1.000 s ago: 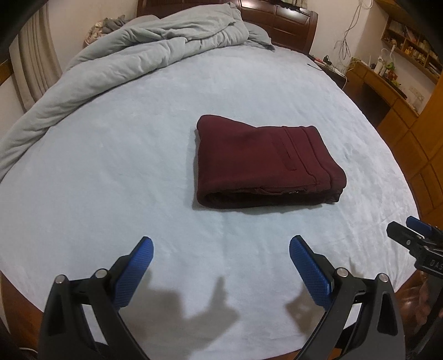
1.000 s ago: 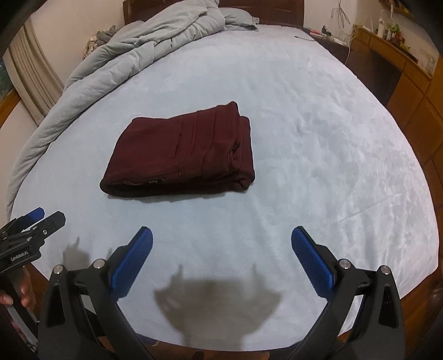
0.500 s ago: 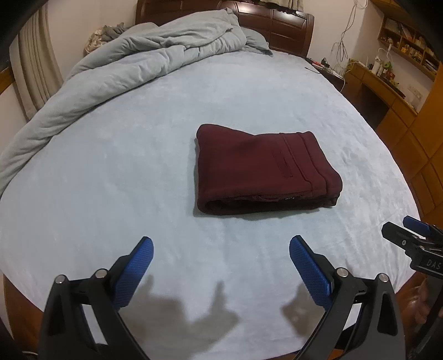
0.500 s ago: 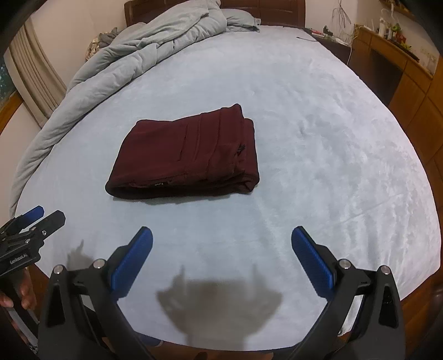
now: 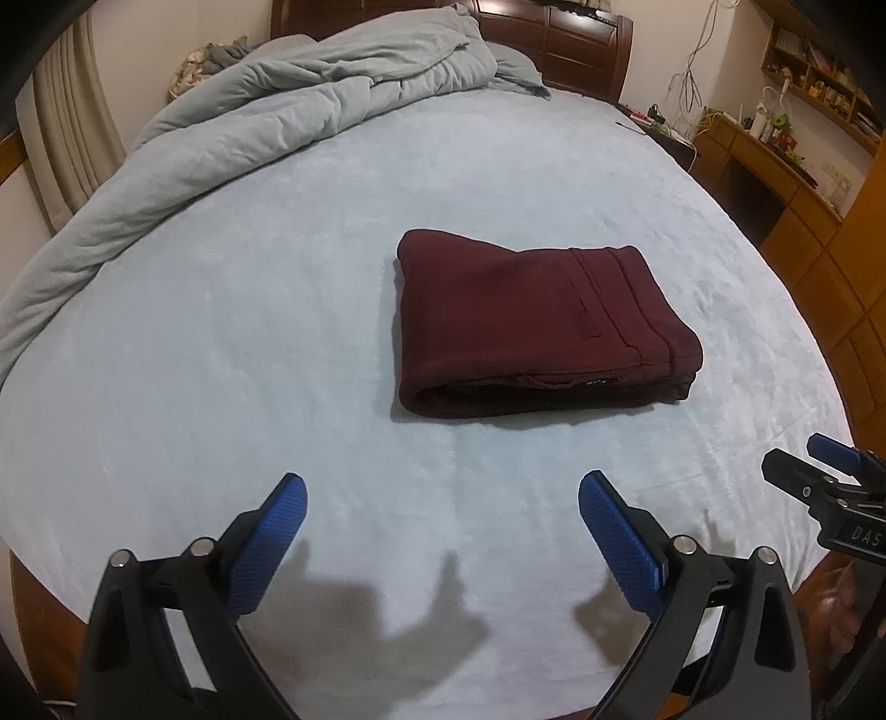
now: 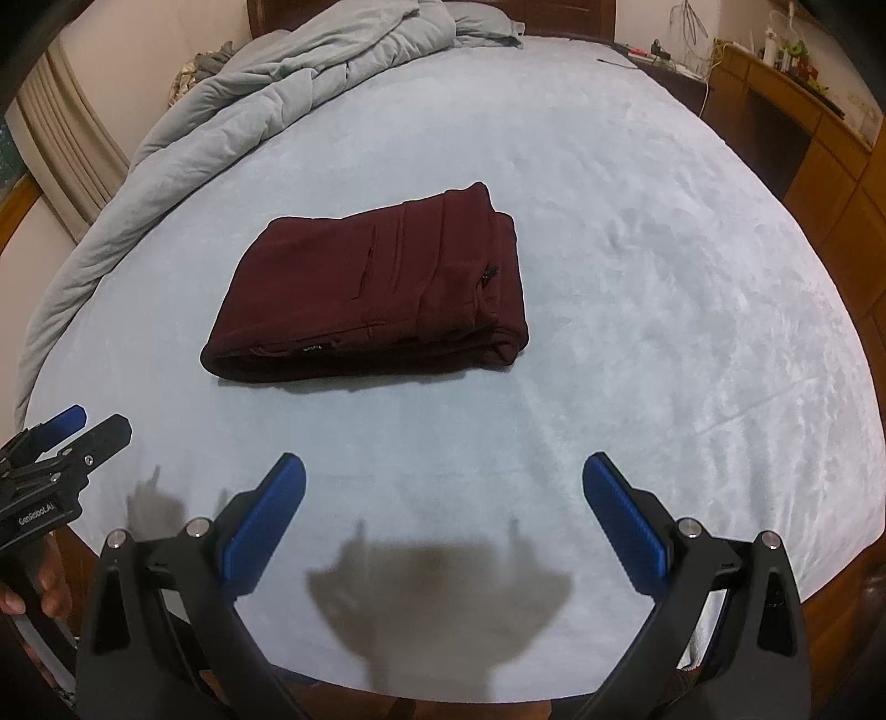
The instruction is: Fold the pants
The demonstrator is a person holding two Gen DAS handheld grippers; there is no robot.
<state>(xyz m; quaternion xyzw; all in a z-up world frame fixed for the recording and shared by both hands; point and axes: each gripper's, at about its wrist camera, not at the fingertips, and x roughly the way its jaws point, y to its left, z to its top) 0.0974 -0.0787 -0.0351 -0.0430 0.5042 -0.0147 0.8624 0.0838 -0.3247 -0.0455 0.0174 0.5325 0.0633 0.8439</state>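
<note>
A pale blue bed point(image 5: 232, 343) spread ahead of both tools, its sheet lightly wrinkled. A rumpled grey duvet point(image 5: 266, 127) lay heaped along the far left edge, running up to a dark wooden headboard point(image 5: 565, 39). Beige curtains point(image 5: 72, 133) hung far left. Far to the right stood a wooden desk point(image 5: 775, 166) cluttered with small items, and cables point(image 5: 686, 83) hung on the wall.

The dark red pants point(image 5: 531, 327) point(image 6: 376, 299) are folded up into a thick, neat, flat pile. In the left wrist view they lie at about 1 o'clock; in the right wrist view, at about 11 o'clock.
</note>
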